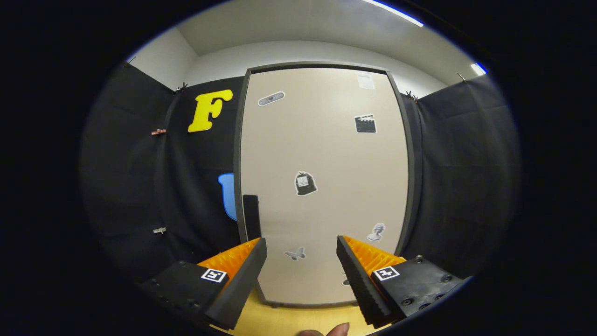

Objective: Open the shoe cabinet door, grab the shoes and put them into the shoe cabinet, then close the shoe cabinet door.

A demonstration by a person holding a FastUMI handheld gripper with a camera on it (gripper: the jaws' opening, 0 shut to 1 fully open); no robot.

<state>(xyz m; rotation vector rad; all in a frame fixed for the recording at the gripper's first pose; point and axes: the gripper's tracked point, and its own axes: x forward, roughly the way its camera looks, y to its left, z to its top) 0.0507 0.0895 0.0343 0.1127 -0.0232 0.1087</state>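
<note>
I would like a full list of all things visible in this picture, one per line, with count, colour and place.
shoe cabinet door: one, beige with a dark grey frame, shut, straight beyond the fingers.
door handle: one, black, upright bar on the door's left edge, just above the left finger.
stickers: about seven, mostly black, grey and white, scattered over the door front.
booth cloth: black, hanging on both sides of the cabinet.
clips: two small ones on the cloth left of the cabinet.
floor: light wood, under the cabinet and between the fingers.
wall and ceiling: white, above the cabinet.
gripper: one, fingers open, holding nothing, pointing at the lower door.
fingertip: one, the person's, below the gripper.
</note>
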